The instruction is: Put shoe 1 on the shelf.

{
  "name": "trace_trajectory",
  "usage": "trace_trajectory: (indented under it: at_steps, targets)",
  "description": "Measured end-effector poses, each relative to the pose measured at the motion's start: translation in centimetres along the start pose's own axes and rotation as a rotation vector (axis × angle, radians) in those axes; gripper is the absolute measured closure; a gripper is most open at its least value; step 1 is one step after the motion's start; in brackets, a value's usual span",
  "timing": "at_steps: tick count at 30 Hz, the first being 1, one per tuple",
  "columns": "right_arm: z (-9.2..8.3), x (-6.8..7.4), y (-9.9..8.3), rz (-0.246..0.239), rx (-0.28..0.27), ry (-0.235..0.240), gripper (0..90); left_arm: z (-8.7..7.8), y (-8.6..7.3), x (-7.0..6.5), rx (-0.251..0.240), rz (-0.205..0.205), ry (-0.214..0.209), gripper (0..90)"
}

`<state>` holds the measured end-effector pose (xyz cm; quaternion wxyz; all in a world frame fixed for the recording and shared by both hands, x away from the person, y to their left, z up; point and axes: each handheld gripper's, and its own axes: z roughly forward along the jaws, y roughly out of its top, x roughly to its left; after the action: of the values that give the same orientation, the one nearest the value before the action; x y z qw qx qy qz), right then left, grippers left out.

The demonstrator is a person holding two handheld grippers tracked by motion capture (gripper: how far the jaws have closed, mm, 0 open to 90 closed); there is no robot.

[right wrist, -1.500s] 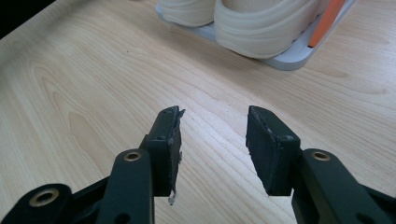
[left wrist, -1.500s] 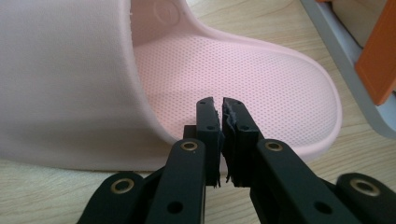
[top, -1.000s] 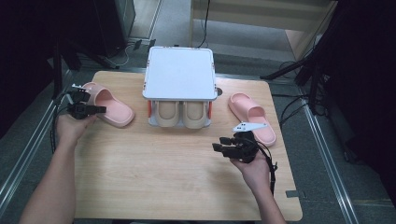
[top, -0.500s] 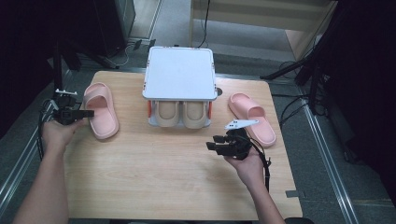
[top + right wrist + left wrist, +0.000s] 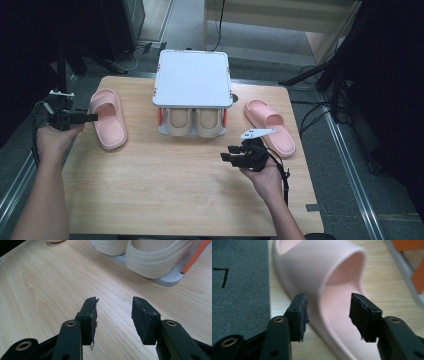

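left gripper point(image 5: 327, 315): jaws have just been opening and now stand wide; the edge of the left pink slipper lies between them, pads not pressing on it.
left pink slipper point(image 5: 107, 117): flat on the table point(image 5: 165, 200) at its left edge, strap end away from the person; the fingertips point(image 5: 299, 312) sit just at its outer rim, the other pad over the footbed.
right gripper point(image 5: 113, 317): jaws wide, nothing between them, bare wood under the fingertips.
right pink slipper point(image 5: 270, 125): on the table just beyond and to the right of the right gripper, not touching it.
shoe rack point(image 5: 192, 80): white, mid-table, ahead of the right gripper's fingers.
beige slippers point(image 5: 192, 122): pair side by side under the rack's top, toes towards the person.
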<state>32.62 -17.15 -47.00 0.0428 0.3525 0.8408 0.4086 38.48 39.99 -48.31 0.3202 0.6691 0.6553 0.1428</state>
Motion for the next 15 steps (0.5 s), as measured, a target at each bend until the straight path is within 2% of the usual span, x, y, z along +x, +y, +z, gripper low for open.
trace_trajectory:
  at_steps: [3, 4, 9, 12, 15]
  targets:
    - [-0.1, -0.1, -0.2, 0.001, 0.002, -0.005, 55.7, 1.0, 0.1, 0.4, 0.009, -0.011, 0.008, 43.8]
    - [-0.3, -0.1, -0.4, 0.008, -0.001, -0.010, 55.7, 1.7, 0.3, 0.5, 0.013, -0.013, 0.015, 43.6]
    - [-0.7, -0.3, -0.8, 0.024, -0.006, -0.024, 55.7, 3.1, 0.6, 0.8, 0.033, -0.023, 0.015, 43.6]
    - [-1.1, -0.4, -1.3, 0.035, -0.004, -0.036, 55.7, 4.1, 0.7, 1.0, 0.071, -0.011, 0.047, 46.8]
    - [-1.4, -0.4, -1.6, 0.041, -0.001, -0.045, 55.8, 4.1, 1.1, 1.6, 0.054, -0.056, 0.030, 51.2]
